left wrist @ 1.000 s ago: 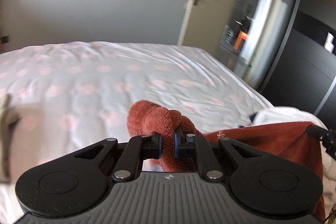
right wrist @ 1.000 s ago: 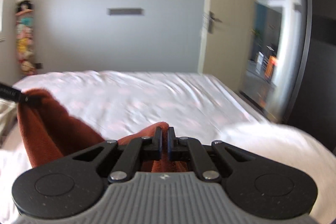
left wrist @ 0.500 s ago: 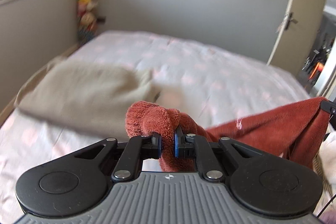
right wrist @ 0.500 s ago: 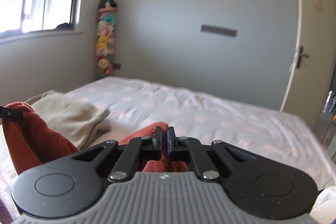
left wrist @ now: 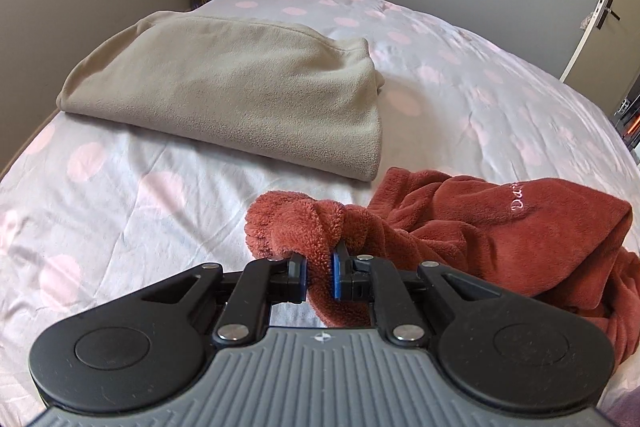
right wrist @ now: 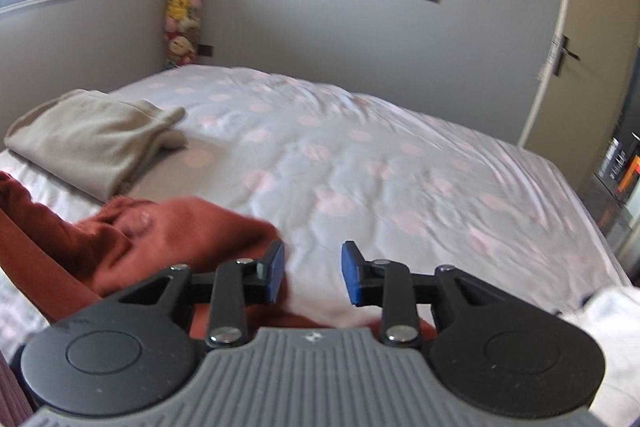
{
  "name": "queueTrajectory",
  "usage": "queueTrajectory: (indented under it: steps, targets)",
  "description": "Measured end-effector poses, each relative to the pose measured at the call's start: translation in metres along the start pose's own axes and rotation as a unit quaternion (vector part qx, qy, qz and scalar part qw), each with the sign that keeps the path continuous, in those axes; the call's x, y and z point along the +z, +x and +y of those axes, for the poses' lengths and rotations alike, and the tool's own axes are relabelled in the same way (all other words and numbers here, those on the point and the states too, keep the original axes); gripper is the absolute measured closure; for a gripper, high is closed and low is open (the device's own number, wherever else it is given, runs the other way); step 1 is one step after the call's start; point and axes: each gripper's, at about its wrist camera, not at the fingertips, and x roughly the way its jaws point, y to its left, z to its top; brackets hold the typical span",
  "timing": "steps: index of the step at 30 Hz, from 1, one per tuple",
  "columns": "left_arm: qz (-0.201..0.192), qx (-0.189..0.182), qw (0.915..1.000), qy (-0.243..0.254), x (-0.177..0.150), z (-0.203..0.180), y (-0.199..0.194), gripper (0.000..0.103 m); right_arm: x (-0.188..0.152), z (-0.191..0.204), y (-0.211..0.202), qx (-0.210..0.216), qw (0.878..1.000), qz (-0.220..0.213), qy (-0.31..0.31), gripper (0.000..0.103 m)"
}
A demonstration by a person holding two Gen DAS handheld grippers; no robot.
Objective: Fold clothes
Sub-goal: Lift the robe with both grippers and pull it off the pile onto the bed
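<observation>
Left gripper (left wrist: 319, 275): clamped on fleece (left wrist: 500, 227) edge.
Right gripper (right wrist: 313, 273): jaws wide, holding nothing.
Fleece: rust-red, crumpled on bed (left wrist: 460, 67), just beside folded beige garment (left wrist: 240, 87).
White cloth (right wrist: 612, 323): near right gripper, at right.

Our left gripper (left wrist: 319, 277) pinches the rust-red fleece garment (left wrist: 500, 239).
Relative to the folded beige fleece (left wrist: 228, 87) on the dotted bedsheet (left wrist: 460, 83), we see the red heap just beside its near right corner.

Your left gripper (left wrist: 319, 275) and right gripper (right wrist: 313, 273) match: ribbed grey bodies, black linkage arms with round discs. Silver screws dot the joints. Blue pads (right wrist: 275, 273) line your fingertips.
</observation>
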Motion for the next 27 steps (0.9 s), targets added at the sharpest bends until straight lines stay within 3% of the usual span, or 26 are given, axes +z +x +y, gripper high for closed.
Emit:
queueTrajectory:
  steps: [9,14,22,27]
  targets:
    - [0.023,0.008,0.9996,0.017,0.007,-0.005,0.015,0.093,-0.076,-0.116,-0.014,-0.062,0.989,0.110,0.080,0.063]
    - [0.038,0.033,0.9980,0.037,0.012,-0.016,0.020,0.093,-0.082,-0.127,0.017,-0.023,0.986,0.115,0.119,0.060]
    - [0.067,0.080,0.9941,0.032,0.019,-0.029,0.023,0.093,-0.050,-0.127,0.101,0.064,0.982,0.114,0.139,0.056]
    - [0.077,0.099,0.9920,0.020,0.025,-0.037,0.024,0.093,-0.030,-0.112,0.137,0.134,0.968,0.138,0.163,0.041]
